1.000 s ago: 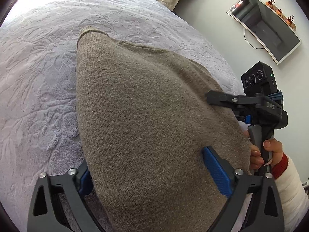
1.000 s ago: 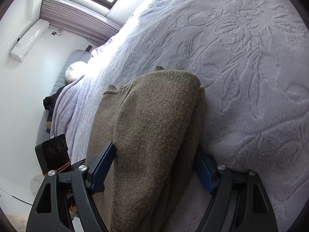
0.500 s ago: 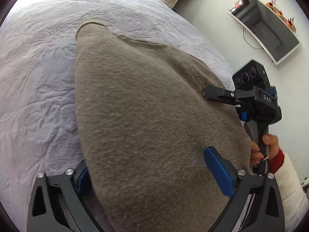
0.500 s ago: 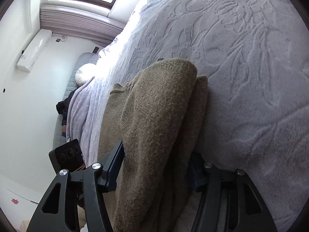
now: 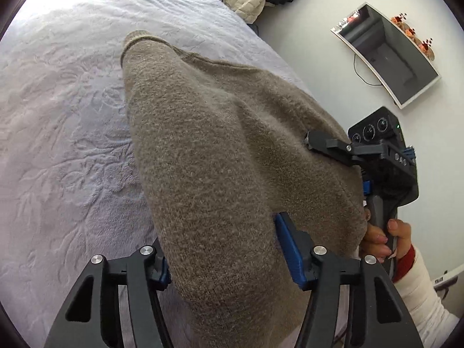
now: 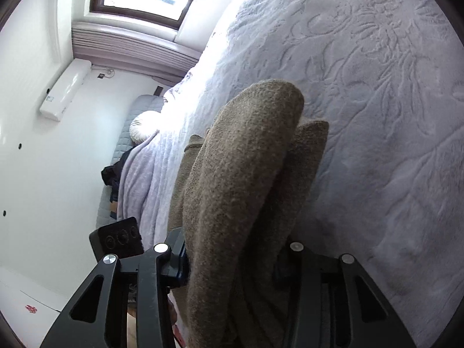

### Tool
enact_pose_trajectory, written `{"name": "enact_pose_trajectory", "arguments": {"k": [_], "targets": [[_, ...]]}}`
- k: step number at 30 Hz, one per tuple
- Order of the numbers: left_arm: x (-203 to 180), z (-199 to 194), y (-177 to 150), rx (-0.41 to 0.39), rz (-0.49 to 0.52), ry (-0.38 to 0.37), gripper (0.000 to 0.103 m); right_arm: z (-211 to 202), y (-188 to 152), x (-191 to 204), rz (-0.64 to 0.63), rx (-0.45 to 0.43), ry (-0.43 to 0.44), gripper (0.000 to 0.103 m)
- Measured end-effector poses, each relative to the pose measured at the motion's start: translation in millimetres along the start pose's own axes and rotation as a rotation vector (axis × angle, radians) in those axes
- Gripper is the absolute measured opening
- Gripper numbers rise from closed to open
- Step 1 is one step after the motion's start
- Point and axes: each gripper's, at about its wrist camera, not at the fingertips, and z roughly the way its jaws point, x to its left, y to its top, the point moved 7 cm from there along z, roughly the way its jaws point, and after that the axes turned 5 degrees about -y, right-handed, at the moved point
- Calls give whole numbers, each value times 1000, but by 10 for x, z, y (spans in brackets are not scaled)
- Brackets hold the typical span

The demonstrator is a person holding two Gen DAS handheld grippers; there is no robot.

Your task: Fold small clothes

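A pale lilac embossed bedspread [image 5: 66, 133] fills the left wrist view from nine o'clock up to twelve, and the right wrist view from twelve round to four o'clock. On it lies the brown knitted sweater [image 5: 220, 156], folded into a thick bundle, its near end raised off the cover between the two tools while its far end tapers toward eleven o'clock and rests on the bed.

The left gripper [image 5: 229, 264] points steeply down at six o'clock; its jaws have just been closing and the blue pads now press into the bundle on both sides, holding it. The right gripper [image 6: 232, 264], angled more shallowly, has likewise just been closing, and its jaws pinch the doubled layers of the sweater [image 6: 243, 179] that rise between them toward twelve.

In the left wrist view the right gripper [image 5: 324, 145] shows at three o'clock, biting the sweater's edge, with a hand [image 5: 388, 237] wrapped around its handle at four o'clock below a red cuff and white sleeve [image 5: 420, 295].

A wall-mounted screen [image 5: 388, 55] hangs at two o'clock.
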Motion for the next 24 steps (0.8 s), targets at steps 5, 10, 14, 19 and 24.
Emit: {"name": "enact_pose_trajectory", "arguments": {"k": [5, 10, 14, 19, 24], "targets": [[-243, -389, -99, -27, 42, -2, 61, -154, -163, 488, -46, 4, -4, 45], [-411, -910, -353, -52, 77, 10, 61, -269, -448, 893, -56, 15, 9, 45], [-452, -1220, -639, -54, 115, 62, 61, -223, -774, 1129, -72, 34, 8, 45], [-238, -1493, -1036, -48, 86, 101, 61, 98, -1210, 1264, -46, 73, 25, 45], [181, -1558, -1371, -50, 37, 151, 61, 540, -1536, 1148, -18, 113, 6, 45]]}}
